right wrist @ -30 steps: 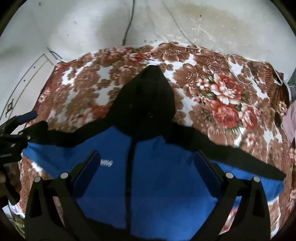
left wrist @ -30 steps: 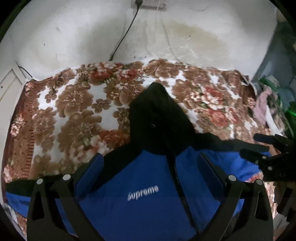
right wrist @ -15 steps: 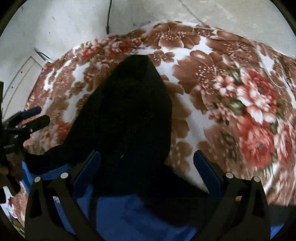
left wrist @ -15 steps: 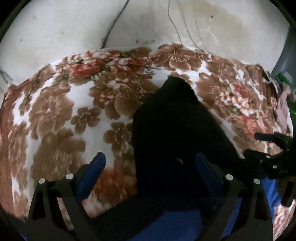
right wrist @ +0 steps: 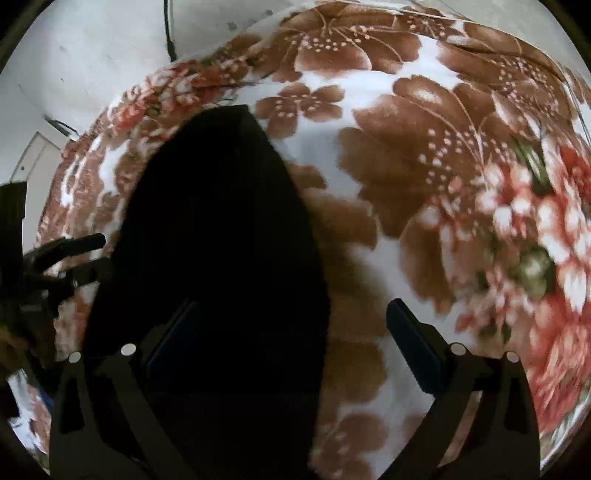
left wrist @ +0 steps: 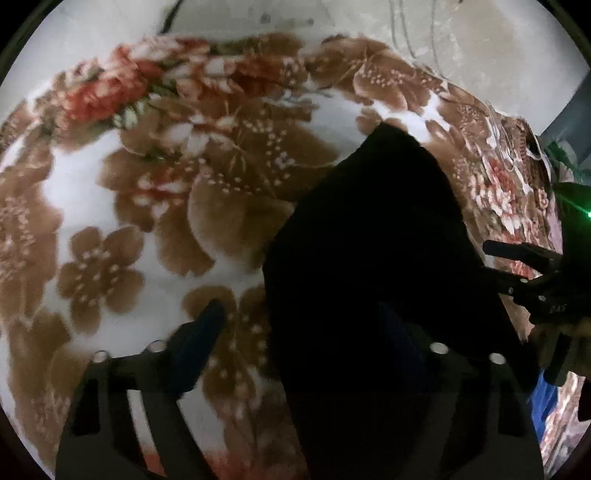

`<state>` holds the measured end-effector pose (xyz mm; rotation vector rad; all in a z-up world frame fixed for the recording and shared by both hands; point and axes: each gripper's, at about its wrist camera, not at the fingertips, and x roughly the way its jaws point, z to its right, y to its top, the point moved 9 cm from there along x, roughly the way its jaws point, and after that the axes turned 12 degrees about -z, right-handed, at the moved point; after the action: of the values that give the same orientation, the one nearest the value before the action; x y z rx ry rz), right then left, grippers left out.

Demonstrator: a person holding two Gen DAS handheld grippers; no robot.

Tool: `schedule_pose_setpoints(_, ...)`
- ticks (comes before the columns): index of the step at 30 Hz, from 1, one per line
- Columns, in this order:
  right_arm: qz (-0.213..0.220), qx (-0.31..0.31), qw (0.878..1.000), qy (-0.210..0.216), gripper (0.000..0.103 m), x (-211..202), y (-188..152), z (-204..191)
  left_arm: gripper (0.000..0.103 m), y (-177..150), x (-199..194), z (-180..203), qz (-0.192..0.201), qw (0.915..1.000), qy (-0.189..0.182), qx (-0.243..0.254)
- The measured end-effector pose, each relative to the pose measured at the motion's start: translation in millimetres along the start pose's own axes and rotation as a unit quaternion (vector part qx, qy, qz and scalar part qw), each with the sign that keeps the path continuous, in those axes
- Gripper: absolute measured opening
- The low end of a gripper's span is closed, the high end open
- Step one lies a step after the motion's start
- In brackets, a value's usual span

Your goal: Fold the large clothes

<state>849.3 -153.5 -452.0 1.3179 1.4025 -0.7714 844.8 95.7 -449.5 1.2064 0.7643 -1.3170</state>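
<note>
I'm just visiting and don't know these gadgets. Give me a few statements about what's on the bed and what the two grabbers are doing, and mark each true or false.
1. The black hood lies on a flowered blanket. True.
2. The blanket is plain grey. False: it is white with brown and red flowers.
3. The left gripper has one finger over the blanket and the other over the black cloth. True; its jaws are closing, with the hood's edge between them.
4. The right gripper is shut tight. False: its fingers stand wide apart, straddling the hood's other edge.
5. A cable runs down the wall behind the bed. True.
</note>
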Motion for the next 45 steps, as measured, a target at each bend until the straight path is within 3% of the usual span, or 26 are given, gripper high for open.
schedule_pose_setpoints(4,-0.005,0.007,0.999,0.048,0.098,7,11,-4,0.065,5,20,4,-0.034,0.9988,-0.034,0.004)
schedule_pose_setpoints(5,-0.009,0.002,0.998,0.057,0.097,10,12,-8,0.058,5,23,5,-0.041,0.9982,-0.043,0.004)
schedule_pose_setpoints(7,-0.017,-0.005,0.998,0.064,0.077,15,13,-15,0.039,4,25,9,-0.046,0.9974,-0.054,0.009)
schedule_pose_setpoints(8,-0.022,-0.008,0.997,0.079,0.068,16,12,-20,0.035,3,25,11,-0.048,0.9971,-0.058,0.012)
schedule_pose_setpoints(9,-0.03,-0.01,0.996,0.089,0.052,18,10,-25,0.026,2,24,12,-0.052,0.9964,-0.066,0.01)
schedule_pose_setpoints(10,-0.038,-0.02,0.995,0.086,0.043,21,8,-30,0.018,2,23,12,-0.055,0.9959,-0.071,0.008)
schedule_pose_setpoints(11,-0.042,-0.03,0.996,0.078,0.037,22,6,-32,0.016,3,22,13,-0.057,0.9954,-0.076,0.009)
schedule_pose_setpoints(13,-0.04,-0.046,0.995,0.08,0.016,17,4,-39,0.01,6,13,19,-0.048,0.9957,-0.077,0.02)
schedule_pose_setpoints(17,-0.016,-0.069,0.995,0.075,0.012,-9,0,-47,0.008,3,-14,30,-0.019,0.9978,-0.042,0.047)
schedule_pose_setpoints(23,0.056,-0.098,0.992,0.055,0.012,-80,-21,-73,0.007,-12,-84,68,0.058,0.9924,-0.009,0.108)
schedule_pose_setpoints(28,0.085,-0.115,0.988,0.064,0.012,-124,-60,-93,0.007,-55,-136,103,0.11,0.9842,0.011,0.138)
schedule_pose_setpoints(32,0.098,-0.13,0.984,0.067,0.012,-149,-104,-102,0.007,-101,-154,121,0.131,0.9816,0.008,0.139)
schedule_pose_setpoints(35,0.093,-0.136,0.984,0.061,0.012,-151,-143,-108,0.008,-137,-156,132,0.141,0.9779,0.025,0.153)
schedule_pose_setpoints(37,0.088,-0.149,0.984,0.05,0.013,-148,-171,-113,0.008,-164,-153,143,0.145,0.9726,0.046,0.176)
schedule_pose_setpoints(39,0.082,-0.15,0.984,0.049,0.014,-143,-195,-115,0.008,-193,-151,156,0.152,0.9621,0.083,0.211)
schedule_pose_setpoints(45,0.061,-0.159,0.985,0.031,0.042,-113,-275,-114,0.009,-282,-122,191,0.146,0.924,0.161,0.315)
